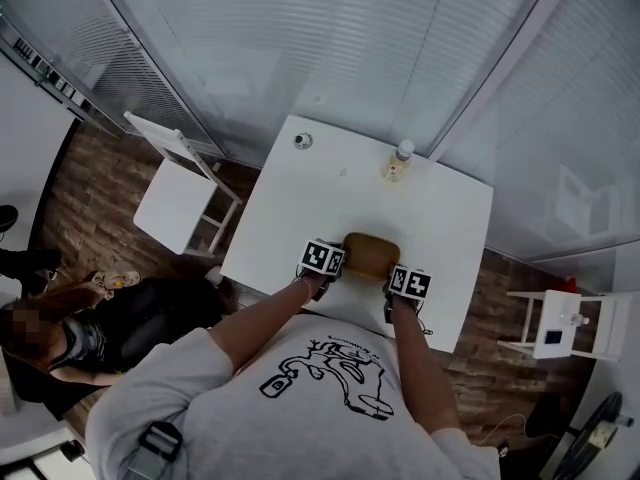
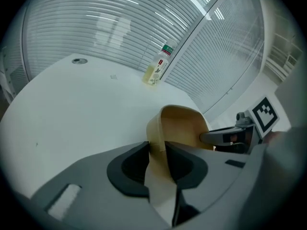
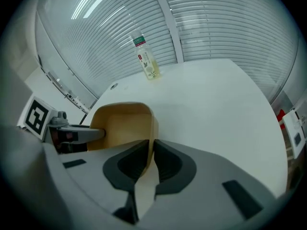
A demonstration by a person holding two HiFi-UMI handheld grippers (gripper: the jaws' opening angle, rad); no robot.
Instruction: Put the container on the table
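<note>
A tan, open-topped container [image 1: 371,256] sits low over the near part of the white table [image 1: 300,218], between my two grippers. My left gripper [image 2: 157,153] is shut on the container's [image 2: 180,126] left wall, which runs between its dark pads. My right gripper [image 3: 150,152] is shut on the right wall of the container [image 3: 122,126] in the same way. In the head view the left gripper [image 1: 322,260] and right gripper [image 1: 407,283] flank the container. Whether its base touches the table is hidden.
A small clear bottle [image 1: 399,160] with a green label stands near the table's far edge. A small round object [image 1: 303,140] lies at the far left corner. A white chair [image 1: 180,193] stands left of the table, a white stand [image 1: 560,323] to the right. A person sits at lower left.
</note>
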